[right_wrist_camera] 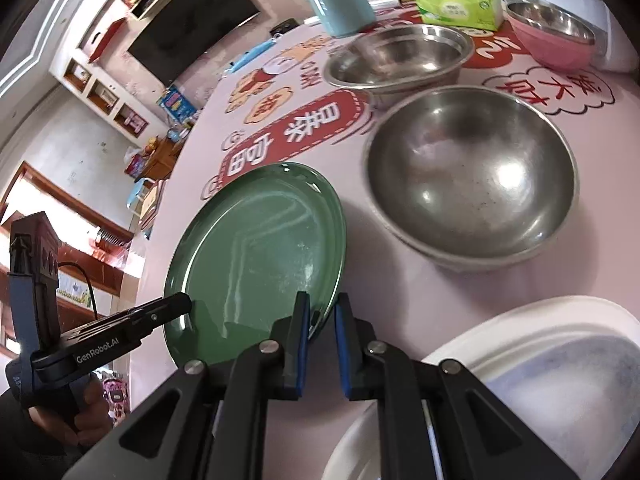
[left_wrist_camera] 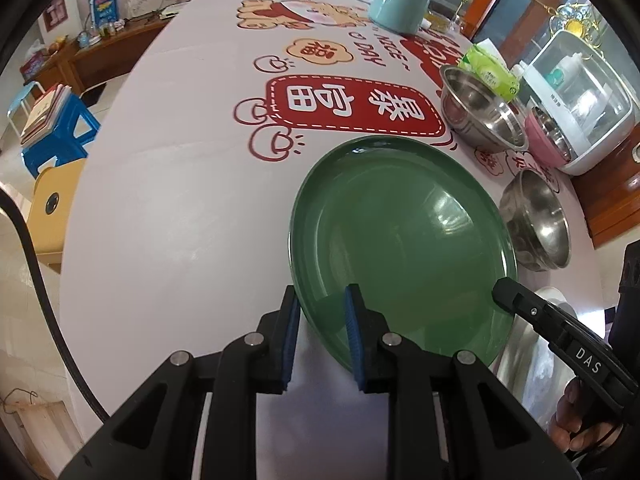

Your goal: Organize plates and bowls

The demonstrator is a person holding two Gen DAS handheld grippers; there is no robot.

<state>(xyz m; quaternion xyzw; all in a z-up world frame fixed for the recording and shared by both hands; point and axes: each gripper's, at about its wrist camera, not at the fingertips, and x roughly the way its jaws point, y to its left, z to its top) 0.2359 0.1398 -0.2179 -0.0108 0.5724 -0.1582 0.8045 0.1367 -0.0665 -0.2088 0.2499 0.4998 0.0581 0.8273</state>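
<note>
Item: 1 green plate [left_wrist_camera: 404, 240], near rim between left gripper [left_wrist_camera: 322, 336] fingers, spread; right gripper [right_wrist_camera: 322, 344] straddles opposite rim, unclosed.

Green plate, steel bowls, white plate on my table.
I see the green plate [left_wrist_camera: 404, 240] tilted near the front edge, steel bowls [right_wrist_camera: 472, 184] beyond, a white plate [right_wrist_camera: 532, 364] beside.
</note>
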